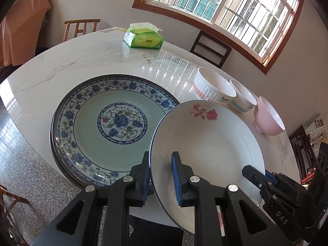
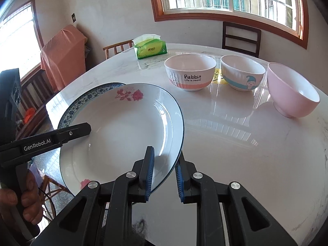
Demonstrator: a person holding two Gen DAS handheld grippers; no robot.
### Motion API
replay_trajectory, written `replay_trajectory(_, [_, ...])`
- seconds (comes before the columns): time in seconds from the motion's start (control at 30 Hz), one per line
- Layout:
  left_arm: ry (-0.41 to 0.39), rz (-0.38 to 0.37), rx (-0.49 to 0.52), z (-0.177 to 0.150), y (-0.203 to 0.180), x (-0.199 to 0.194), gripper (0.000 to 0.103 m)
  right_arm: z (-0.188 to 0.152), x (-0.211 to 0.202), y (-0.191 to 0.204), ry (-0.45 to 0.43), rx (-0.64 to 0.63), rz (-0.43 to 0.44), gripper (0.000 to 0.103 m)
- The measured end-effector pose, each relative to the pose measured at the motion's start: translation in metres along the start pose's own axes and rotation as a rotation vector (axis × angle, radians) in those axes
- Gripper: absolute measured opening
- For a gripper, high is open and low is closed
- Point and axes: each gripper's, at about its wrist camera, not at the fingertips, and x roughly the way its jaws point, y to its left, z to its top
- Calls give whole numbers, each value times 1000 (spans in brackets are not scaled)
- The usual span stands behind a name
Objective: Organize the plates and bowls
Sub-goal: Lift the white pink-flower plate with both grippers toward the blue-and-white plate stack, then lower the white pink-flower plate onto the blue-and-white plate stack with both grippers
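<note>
White round ceramic plate (image 1: 209, 135) with a thin blue rim line and red rose prints is held clear of the surface, tilted, near the near edge. Its left side overlaps the blue-and-white floral plate (image 1: 106, 123) with a pale green centre, which lies flat on the white marbled surface (image 1: 82, 61) at the near left. The left gripper (image 1: 162, 176) has its jaws closed on the white plate's near-left rim, one blue pad under the rim and one inside the dish. The right gripper (image 2: 164, 174) grips the plate's near-right rim in the same way, rim between its blue pads. A hand (image 2: 26, 201) holds the left gripper's handle.

Toward the right edge three bowls stand upright in a row, close beside one another: a white bowl with an orange band, a rabbit drawing and the word "Rabbit" (image 2: 190, 71), a white bowl with a blue band and a cartoon figure (image 2: 243, 72), and a plain pink bowl (image 2: 291, 90). A green tissue pack (image 2: 150, 48) sits at the far edge.
</note>
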Motion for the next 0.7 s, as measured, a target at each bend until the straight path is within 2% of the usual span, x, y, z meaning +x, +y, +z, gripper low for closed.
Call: replay_trajectory(0.7, [-41,52,-106,19,62,-11,19,25,30,51,10,-111,44,19])
